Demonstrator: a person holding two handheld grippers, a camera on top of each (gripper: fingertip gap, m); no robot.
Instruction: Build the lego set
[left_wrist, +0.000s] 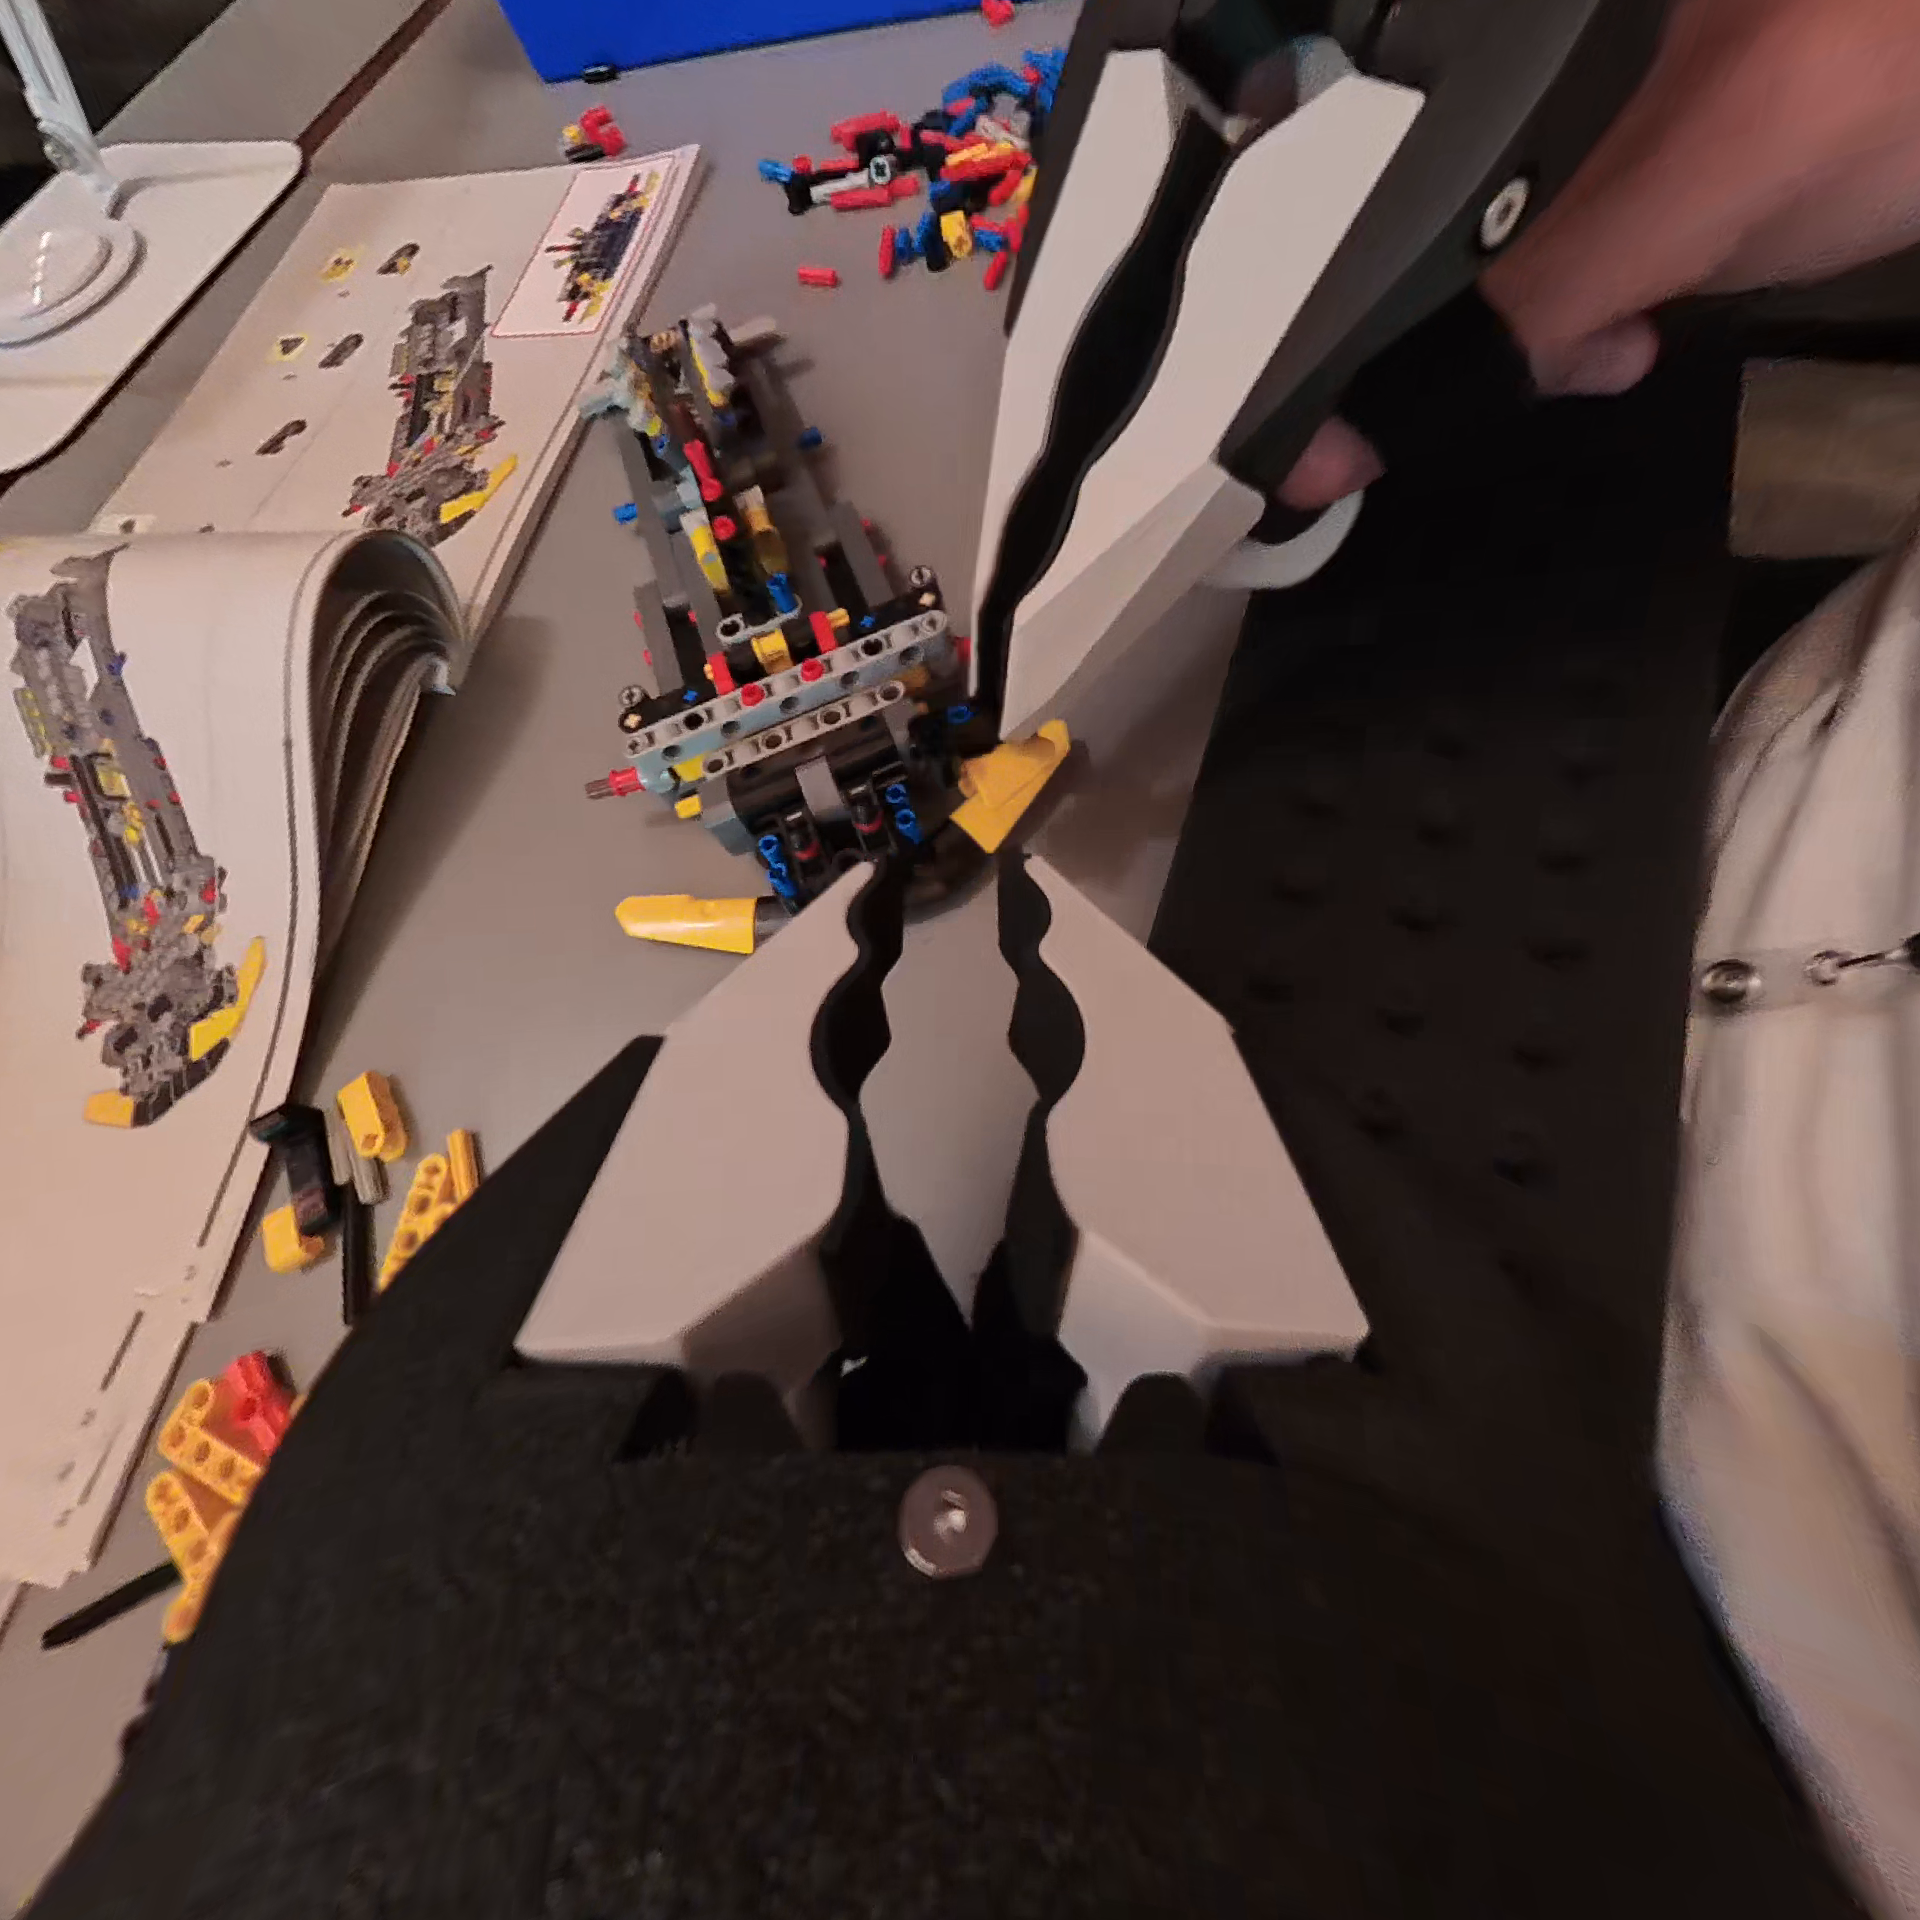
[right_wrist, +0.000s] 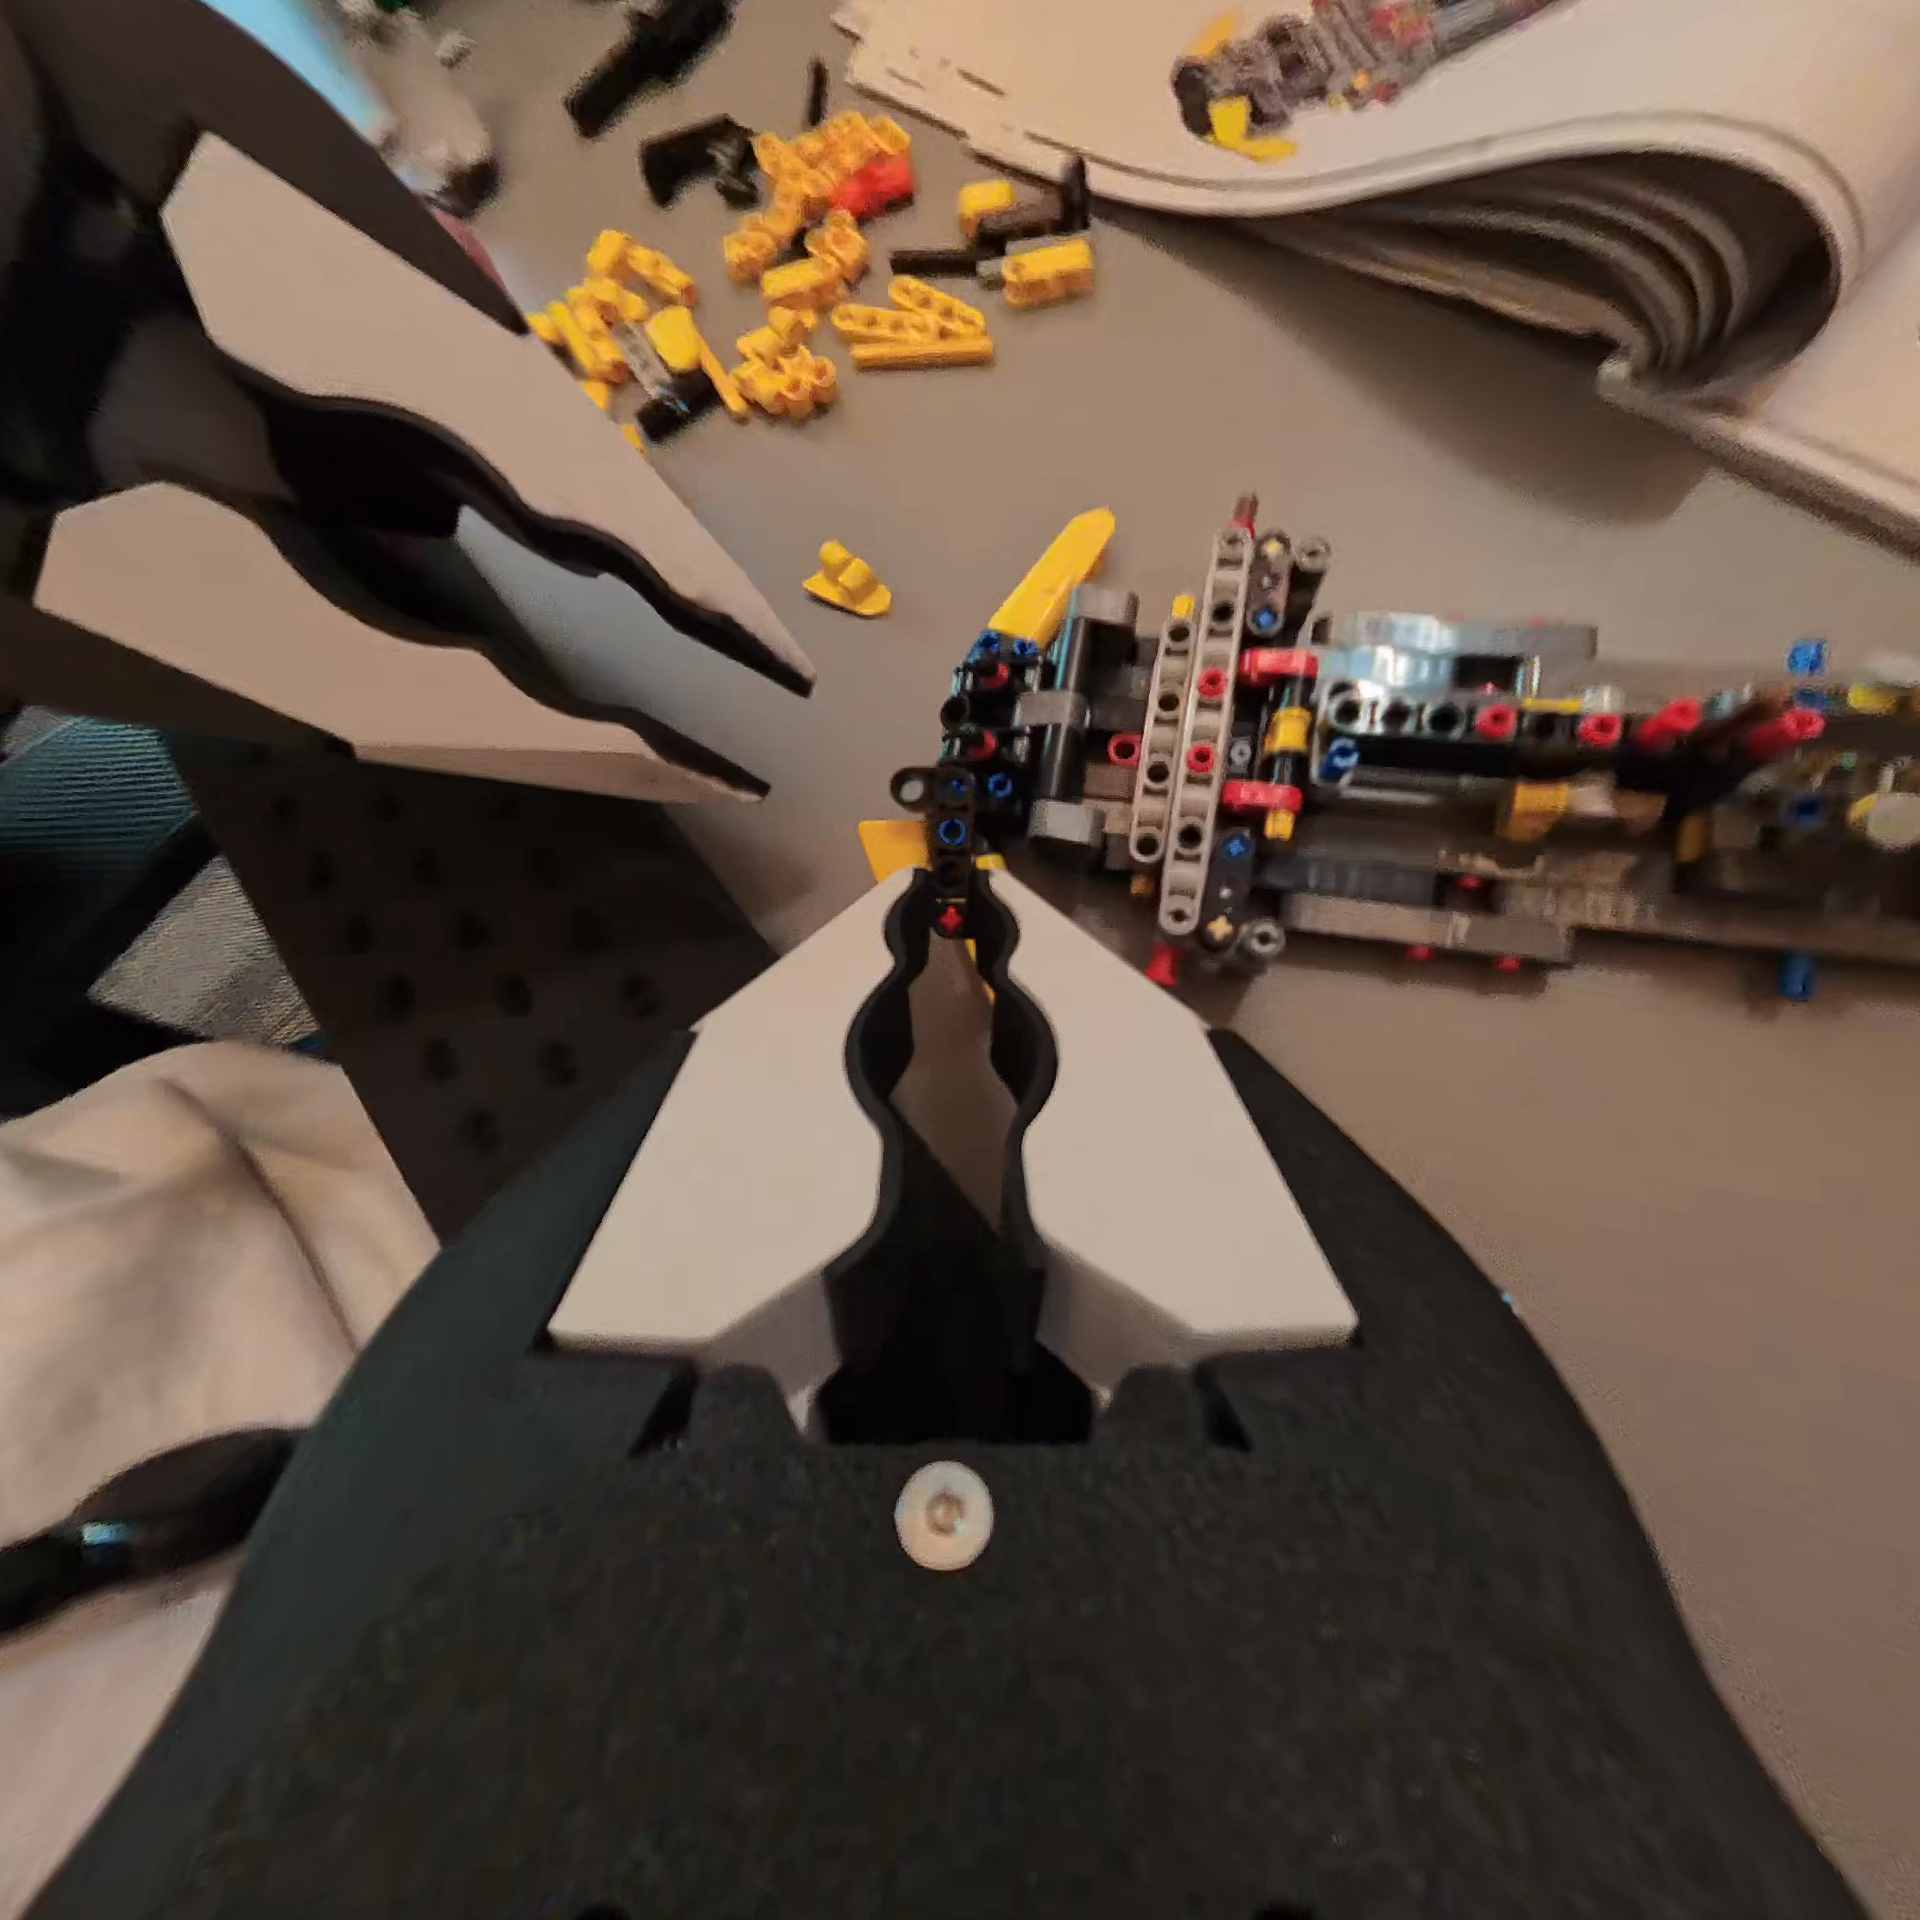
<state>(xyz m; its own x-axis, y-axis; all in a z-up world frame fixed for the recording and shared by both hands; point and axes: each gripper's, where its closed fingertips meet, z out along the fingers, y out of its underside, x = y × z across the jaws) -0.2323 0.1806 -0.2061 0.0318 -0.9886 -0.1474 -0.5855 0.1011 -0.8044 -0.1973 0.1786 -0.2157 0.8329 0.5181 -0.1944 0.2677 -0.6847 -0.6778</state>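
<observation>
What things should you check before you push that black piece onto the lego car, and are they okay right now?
1. Right gripper pinching the black beam: ok, fingertips closed on its lower end.
2. Beam lined up with the model: cannot tell, the picture is blurred there.
3. Left gripper free to steady the model: ok, open and empty.
4. Left gripper bracing the model: not ok, it touches nothing.
5. Yellow wedge out of the way: ok, it lies beside the model.

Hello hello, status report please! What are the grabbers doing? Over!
Right gripper shut on black beam at model. Left gripper open, empty. Nothing blocking.
</observation>
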